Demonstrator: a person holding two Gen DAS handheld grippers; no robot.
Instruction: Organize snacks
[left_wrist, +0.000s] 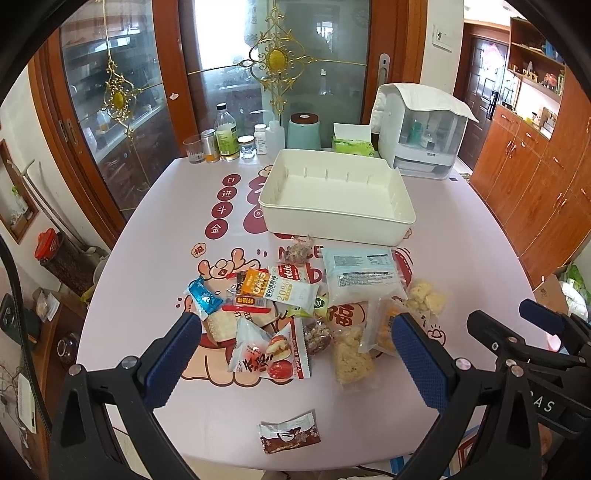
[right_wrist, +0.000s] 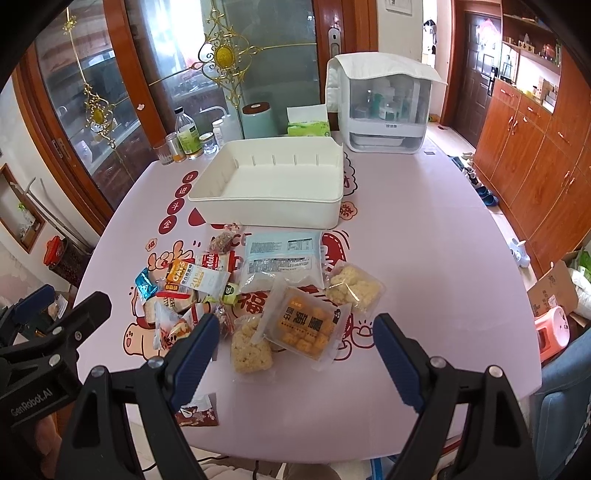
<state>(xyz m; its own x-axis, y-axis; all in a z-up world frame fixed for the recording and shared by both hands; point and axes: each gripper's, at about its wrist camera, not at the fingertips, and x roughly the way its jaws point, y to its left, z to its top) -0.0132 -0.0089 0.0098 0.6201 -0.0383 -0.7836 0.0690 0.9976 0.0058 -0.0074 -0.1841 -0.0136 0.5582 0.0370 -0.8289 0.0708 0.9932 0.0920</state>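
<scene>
Pink table bears scattered snacks and white bin; both grippers gape, empty.

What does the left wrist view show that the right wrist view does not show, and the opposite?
Only the left wrist view shows the whole brown snack packet lying alone near the table edge. Only the right wrist view shows the printed front of the orange snack bag and shoes on the floor. Both show the empty white bin, the snack pile, and open jaws on the left gripper and right gripper.
</scene>
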